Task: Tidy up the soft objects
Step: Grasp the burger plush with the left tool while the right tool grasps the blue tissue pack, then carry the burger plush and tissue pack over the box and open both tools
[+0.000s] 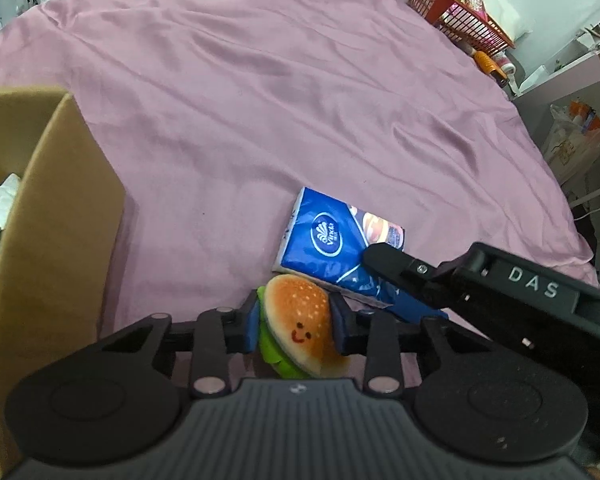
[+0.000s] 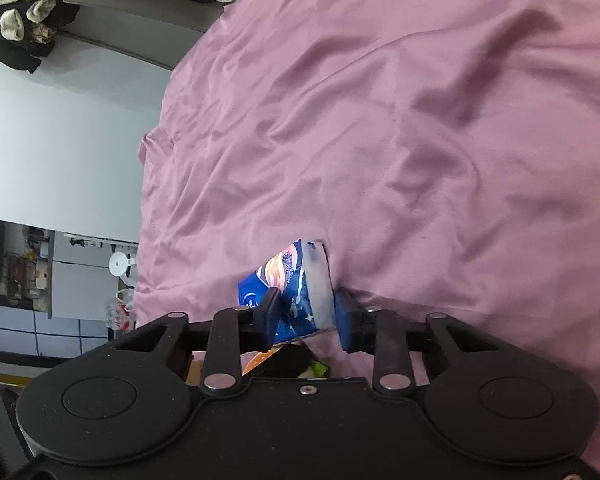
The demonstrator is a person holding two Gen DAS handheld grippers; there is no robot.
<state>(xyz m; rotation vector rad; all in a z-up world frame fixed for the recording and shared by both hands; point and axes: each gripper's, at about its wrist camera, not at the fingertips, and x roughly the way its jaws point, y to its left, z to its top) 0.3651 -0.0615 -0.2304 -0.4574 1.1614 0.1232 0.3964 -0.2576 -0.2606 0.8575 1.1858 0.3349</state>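
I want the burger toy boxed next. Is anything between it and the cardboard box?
Nothing visible: the burger toy, held in the left gripper, has only bare pink sheet between it and the cardboard box.

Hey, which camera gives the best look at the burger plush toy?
The left wrist view. There the burger plush toy shows its bun, smiley face and green lettuce, pinched in the left tool. The right wrist view catches only an orange and green sliver below the tissue pack.
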